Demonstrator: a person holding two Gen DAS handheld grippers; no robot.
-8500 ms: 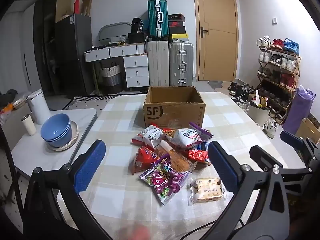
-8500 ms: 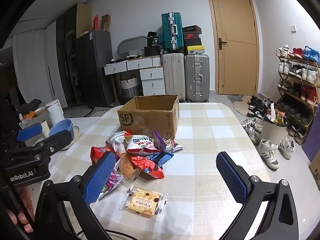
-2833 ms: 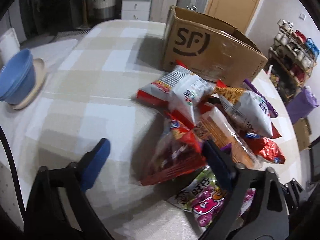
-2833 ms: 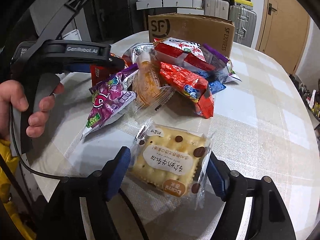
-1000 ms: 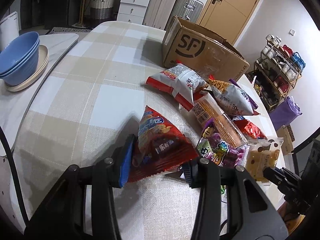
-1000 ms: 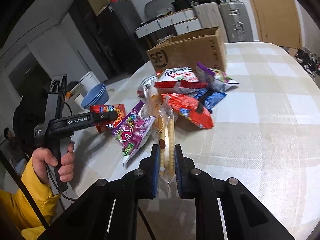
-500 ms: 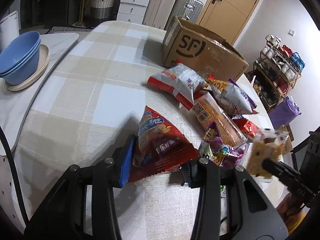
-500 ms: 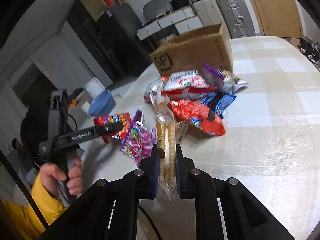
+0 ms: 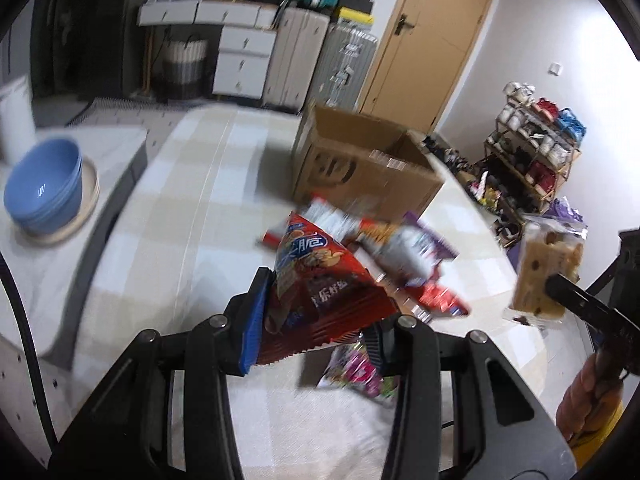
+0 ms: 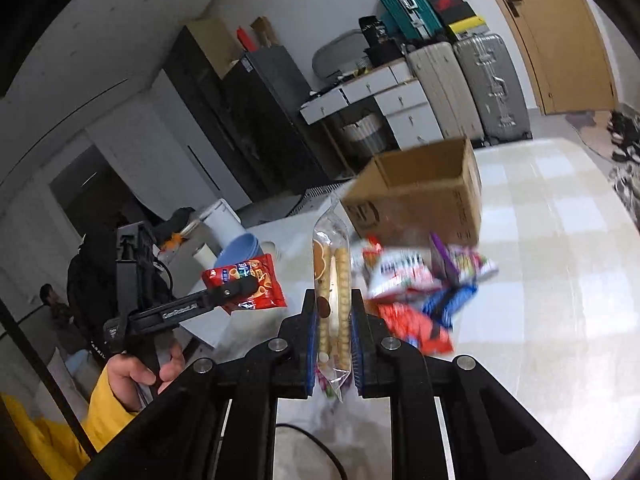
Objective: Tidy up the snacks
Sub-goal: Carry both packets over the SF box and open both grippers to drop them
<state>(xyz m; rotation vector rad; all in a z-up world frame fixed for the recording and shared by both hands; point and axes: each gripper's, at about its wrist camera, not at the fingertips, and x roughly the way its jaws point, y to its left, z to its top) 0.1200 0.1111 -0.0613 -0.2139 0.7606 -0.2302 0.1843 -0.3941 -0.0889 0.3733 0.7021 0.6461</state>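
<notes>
Both tongs clenched: left tongs [image 9: 316, 324] on red chip bag [image 9: 316, 292] at frame centre, right tongs [image 10: 333, 334] on biscuit pack [image 10: 332, 296], lifted above worktop [image 10: 560, 280], cardboard box [image 10: 424, 196] behind.

L gripper [image 9: 316, 320] clamped on red bag, raised. R gripper [image 10: 333, 336] pinching cookie pack, raised.

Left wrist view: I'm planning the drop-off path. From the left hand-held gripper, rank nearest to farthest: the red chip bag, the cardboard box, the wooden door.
1. The red chip bag, clamped in the left hand-held gripper, centre foreground.
2. The cardboard box, open, on the table beyond the snack pile, slightly right.
3. The wooden door, in the back wall, upper right.
</notes>
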